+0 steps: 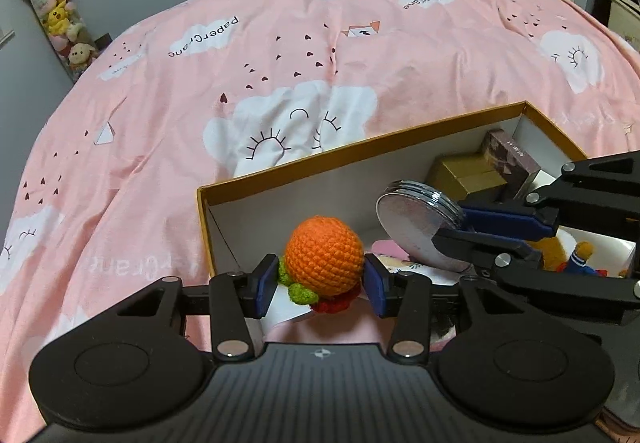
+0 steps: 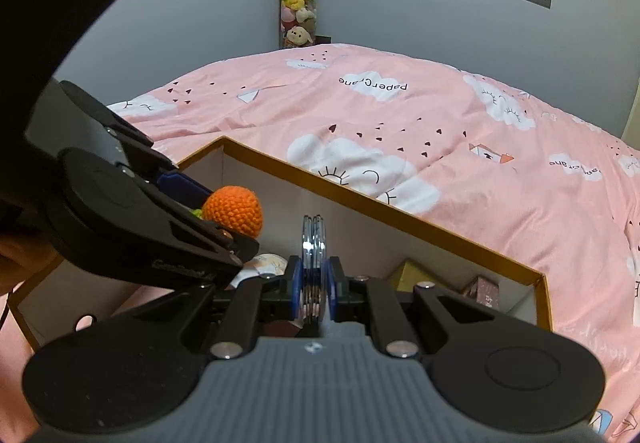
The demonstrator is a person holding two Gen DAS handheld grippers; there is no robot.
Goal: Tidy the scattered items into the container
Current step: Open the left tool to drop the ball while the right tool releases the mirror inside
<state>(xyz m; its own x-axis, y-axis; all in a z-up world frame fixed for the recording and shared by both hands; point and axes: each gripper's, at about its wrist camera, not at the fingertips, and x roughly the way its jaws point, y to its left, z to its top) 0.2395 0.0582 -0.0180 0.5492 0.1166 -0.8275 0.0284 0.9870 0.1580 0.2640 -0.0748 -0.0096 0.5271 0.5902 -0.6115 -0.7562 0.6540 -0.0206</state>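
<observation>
My left gripper (image 1: 322,285) clasping one crocheted orange (image 1: 324,257), my right gripper (image 2: 314,283) clamping one silver round tin (image 2: 313,243), both over the box's (image 1: 360,153) near edge

An orange crocheted ball with green and red trim (image 1: 324,261) hangs pinched over the near-left corner of the open white cardboard box with mustard-yellow rim (image 1: 360,153). Beside it, a round silver metal compact (image 1: 416,227) is held on edge above the box's middle. Small gold and mauve cartons sit in the far corner.
</observation>
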